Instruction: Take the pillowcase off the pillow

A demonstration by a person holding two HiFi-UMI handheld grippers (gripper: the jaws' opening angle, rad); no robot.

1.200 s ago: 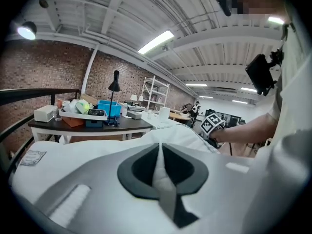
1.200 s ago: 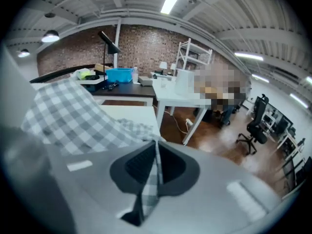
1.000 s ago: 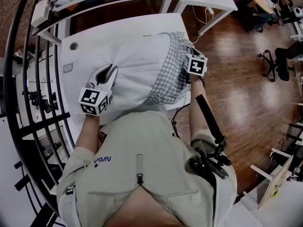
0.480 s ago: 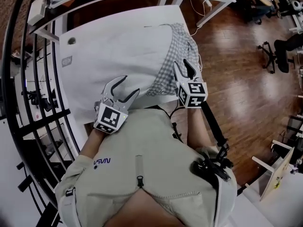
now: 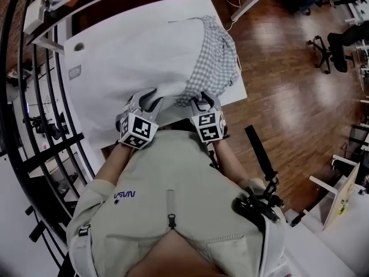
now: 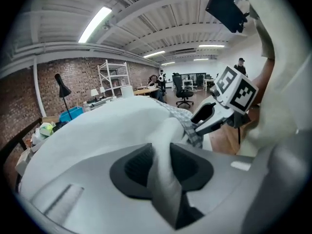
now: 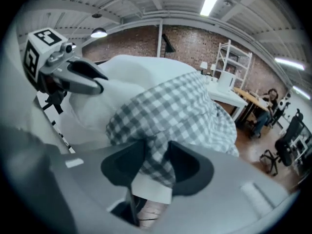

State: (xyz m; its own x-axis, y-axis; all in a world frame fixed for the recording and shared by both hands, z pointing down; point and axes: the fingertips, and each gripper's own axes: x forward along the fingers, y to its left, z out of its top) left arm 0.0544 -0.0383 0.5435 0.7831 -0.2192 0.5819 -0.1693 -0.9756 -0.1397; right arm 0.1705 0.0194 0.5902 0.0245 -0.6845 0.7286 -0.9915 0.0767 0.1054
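A white pillow (image 5: 138, 56) lies on the white table (image 5: 95, 134), with the grey checked pillowcase (image 5: 216, 62) bunched over its right end. My left gripper (image 5: 151, 101) is at the pillow's near edge. Its jaws have just been closing and now pinch a fold of white pillow (image 6: 97, 130) fabric. My right gripper (image 5: 202, 101) is at the near corner of the pillowcase. Its jaws have just been opening, and the checked pillowcase (image 7: 180, 111) hangs between the pads, which stand wide. In each gripper view the other gripper shows close beside.
The table's near edge is right under both grippers, against the person's body. A black metal railing (image 5: 34, 114) runs along the left. Wooden floor (image 5: 277, 85) lies to the right, with an office chair (image 5: 331, 45) farther off.
Both grippers have come in from the pillow's sides toward the person, to its near edge. Both opened on the way. The left now pinches white fabric; the right holds checked fabric loosely between its jaws.
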